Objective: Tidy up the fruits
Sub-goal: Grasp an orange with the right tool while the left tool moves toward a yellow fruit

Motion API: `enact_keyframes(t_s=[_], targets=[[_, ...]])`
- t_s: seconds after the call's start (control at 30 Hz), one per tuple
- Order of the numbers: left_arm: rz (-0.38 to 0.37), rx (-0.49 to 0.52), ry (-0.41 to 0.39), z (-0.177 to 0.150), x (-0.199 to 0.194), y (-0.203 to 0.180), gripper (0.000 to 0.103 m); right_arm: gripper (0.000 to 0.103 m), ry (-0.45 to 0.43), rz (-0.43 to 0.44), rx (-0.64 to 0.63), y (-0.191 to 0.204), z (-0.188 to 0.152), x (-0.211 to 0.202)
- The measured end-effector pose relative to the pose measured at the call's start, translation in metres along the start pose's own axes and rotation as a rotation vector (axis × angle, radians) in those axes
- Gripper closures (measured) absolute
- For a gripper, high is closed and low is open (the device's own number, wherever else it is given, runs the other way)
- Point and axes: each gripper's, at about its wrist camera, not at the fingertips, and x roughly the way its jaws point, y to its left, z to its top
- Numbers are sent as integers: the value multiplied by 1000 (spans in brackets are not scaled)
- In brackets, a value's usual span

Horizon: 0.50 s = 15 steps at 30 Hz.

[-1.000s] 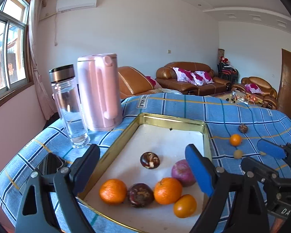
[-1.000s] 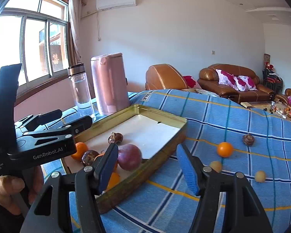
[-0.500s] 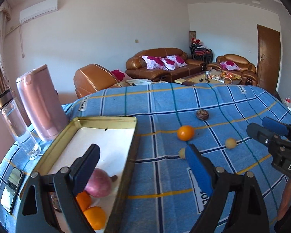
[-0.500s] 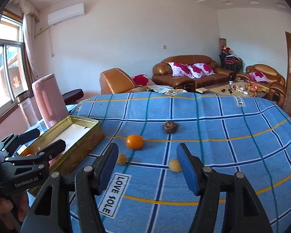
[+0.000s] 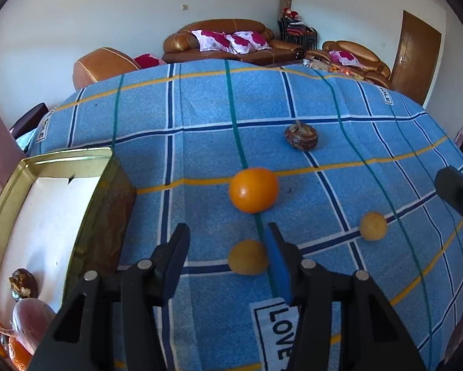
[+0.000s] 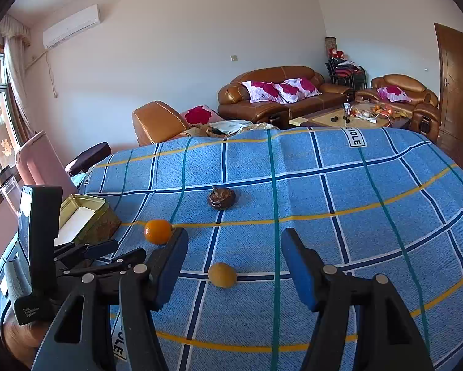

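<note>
Left gripper (image 5: 228, 247), jaws just narrowed yet empty, hangs beside a small yellow fruit (image 5: 247, 257), placed to pinch it. Right gripper (image 6: 234, 258), half open and empty, frames another yellow fruit (image 6: 222, 274). The tin tray (image 5: 61, 157) awaits both.

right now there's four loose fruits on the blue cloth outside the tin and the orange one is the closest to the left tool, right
Not quite. Four loose fruits do lie on the blue cloth outside the tin, but the left wrist view shows a small yellow fruit closest to the left tool, right beside its blue pad. The orange one sits farther out.
</note>
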Motion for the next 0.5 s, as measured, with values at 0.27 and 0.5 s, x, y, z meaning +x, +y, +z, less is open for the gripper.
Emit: enact_keyframes(t_s=[0.27,0.5], targets=[[-34,39,-27,-2,4,-2,88,39,47,33,-35,28,22,37],[-18,-48,0,0,12,27,95,39,54,77,19,48,29,70]])
